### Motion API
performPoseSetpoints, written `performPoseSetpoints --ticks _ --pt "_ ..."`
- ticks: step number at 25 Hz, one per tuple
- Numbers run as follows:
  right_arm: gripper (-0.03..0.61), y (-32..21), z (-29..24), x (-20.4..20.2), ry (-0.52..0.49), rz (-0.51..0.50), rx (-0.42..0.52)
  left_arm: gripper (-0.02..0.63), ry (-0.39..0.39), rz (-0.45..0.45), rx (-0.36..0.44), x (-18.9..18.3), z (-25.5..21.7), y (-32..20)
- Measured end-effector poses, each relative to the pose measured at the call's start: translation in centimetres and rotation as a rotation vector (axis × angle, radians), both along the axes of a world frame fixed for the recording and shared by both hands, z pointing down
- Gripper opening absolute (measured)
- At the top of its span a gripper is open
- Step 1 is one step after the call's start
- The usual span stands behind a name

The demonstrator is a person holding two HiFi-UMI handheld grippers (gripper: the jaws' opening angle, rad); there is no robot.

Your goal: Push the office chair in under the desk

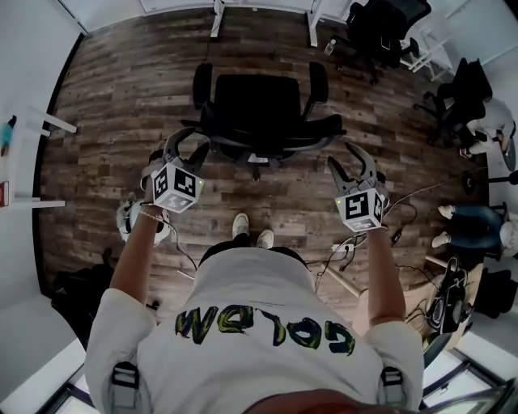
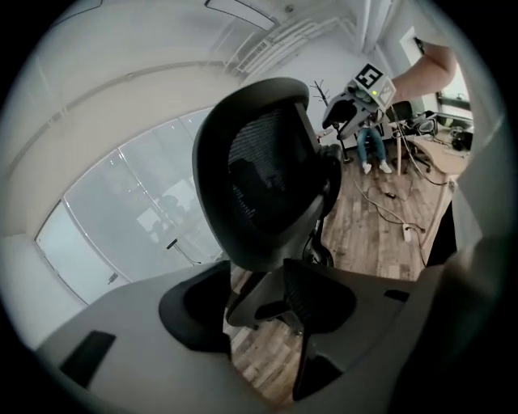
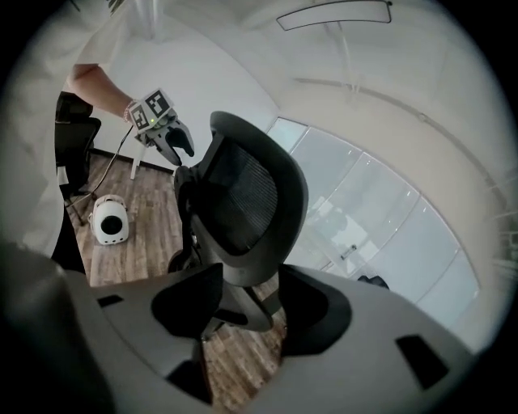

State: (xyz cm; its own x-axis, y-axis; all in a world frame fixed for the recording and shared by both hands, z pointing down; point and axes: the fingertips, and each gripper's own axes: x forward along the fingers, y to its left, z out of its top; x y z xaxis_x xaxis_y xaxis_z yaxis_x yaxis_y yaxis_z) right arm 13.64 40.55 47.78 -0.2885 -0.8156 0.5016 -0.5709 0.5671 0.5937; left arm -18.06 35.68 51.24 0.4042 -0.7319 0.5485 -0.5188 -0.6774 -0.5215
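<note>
Both arms reach forward, bent a little at the elbows. Seen from the person's shoes (image 1: 252, 230), the left gripper (image 1: 188, 152) is at 10 o'clock and the right gripper (image 1: 350, 166) at 2 o'clock. Both stand with jaws wide apart and press on nothing; the mesh chair back shows just beyond each gap. The black office chair (image 1: 257, 105) stands at 12 o'clock with its back toward the person. The white desk legs (image 1: 217, 20) are farther at 12 o'clock, apart from it.

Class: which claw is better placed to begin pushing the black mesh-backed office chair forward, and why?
Left, narrowly. The left claw and right claw are both open beside the black mesh-backed office chair, but in the head view the left sits nearer its backrest edge; the right hangs slightly back.
</note>
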Motion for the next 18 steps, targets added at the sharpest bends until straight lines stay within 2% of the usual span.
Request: performPoseSetpoints --ticks 6,9,14,18 --pt "0.251 -2.7 3.3 1.6 0.1 -0.022 -0.039 0.236 -0.115 0.03 -0.024 -1.3 3.0 -2.7" --pt "0.266 -3.9 5.0 2.1 0.14 -0.037 -0.058 0.242 -0.133 0.035 -0.041 -1.7 4.2 -3.7" --pt "0.281 -5.8 7.8 2.5 0.193 -0.064 -0.1 0.253 -0.213 0.062 -0.052 -2.1 6.9 -4.8" --pt "0.28 -6.8 10.0 2.2 0.223 -0.075 -0.139 0.253 -0.257 0.073 -0.028 -1.9 8.5 -5.9"
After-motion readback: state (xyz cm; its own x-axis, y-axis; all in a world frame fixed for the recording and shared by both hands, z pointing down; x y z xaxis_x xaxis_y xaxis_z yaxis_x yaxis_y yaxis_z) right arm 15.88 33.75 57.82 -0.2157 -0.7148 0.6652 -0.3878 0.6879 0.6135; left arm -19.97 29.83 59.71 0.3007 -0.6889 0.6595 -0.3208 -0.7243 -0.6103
